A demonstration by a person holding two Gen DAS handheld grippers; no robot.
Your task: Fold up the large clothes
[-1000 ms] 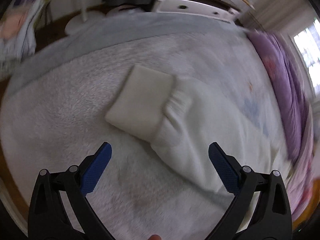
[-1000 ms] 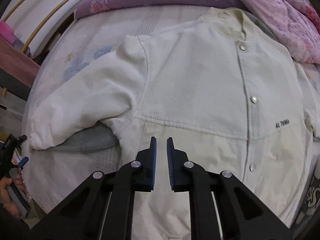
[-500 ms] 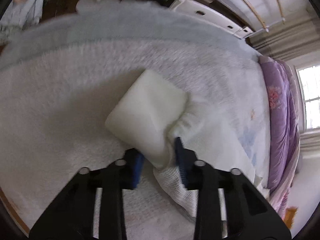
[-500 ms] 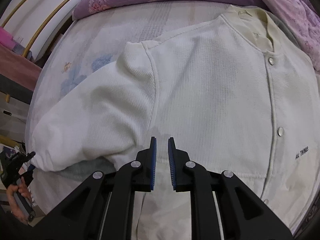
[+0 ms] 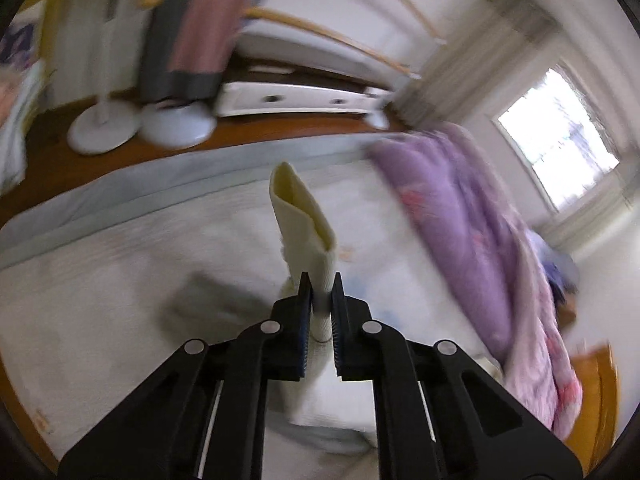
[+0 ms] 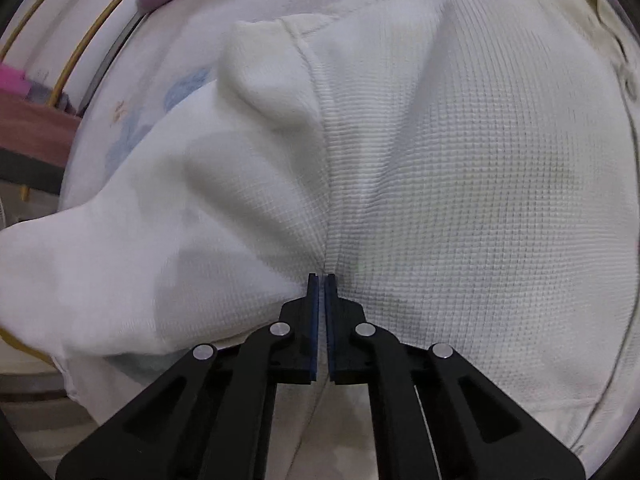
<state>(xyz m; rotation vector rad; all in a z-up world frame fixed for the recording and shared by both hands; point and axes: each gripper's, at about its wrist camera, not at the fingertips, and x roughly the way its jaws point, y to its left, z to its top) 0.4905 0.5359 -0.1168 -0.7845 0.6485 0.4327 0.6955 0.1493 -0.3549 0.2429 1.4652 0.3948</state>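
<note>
A cream-white waffle-knit jacket point(image 6: 460, 168) lies spread on the bed, front up. My left gripper point(image 5: 321, 280) is shut on the jacket's ribbed sleeve cuff point(image 5: 304, 220) and holds it raised above the bed, with the cuff opening standing up. My right gripper point(image 6: 321, 280) is shut, with its tips pressed at the seam where the sleeve point(image 6: 168, 220) joins the body, near the armpit. I cannot tell whether it pinches any fabric. The sleeve runs off to the left in the right wrist view.
The white bed cover point(image 5: 100, 288) has a grey edge band point(image 5: 120, 200). A purple floral quilt point(image 5: 472, 224) is bunched along the right side. Fan bases point(image 5: 104, 132) and a white drawer unit point(image 5: 304, 100) stand on the wooden floor beyond the bed.
My left gripper closed on the sleeve cuff and lifted it off the bed. My right gripper moved forward and down to the armpit seam and closed fully.
</note>
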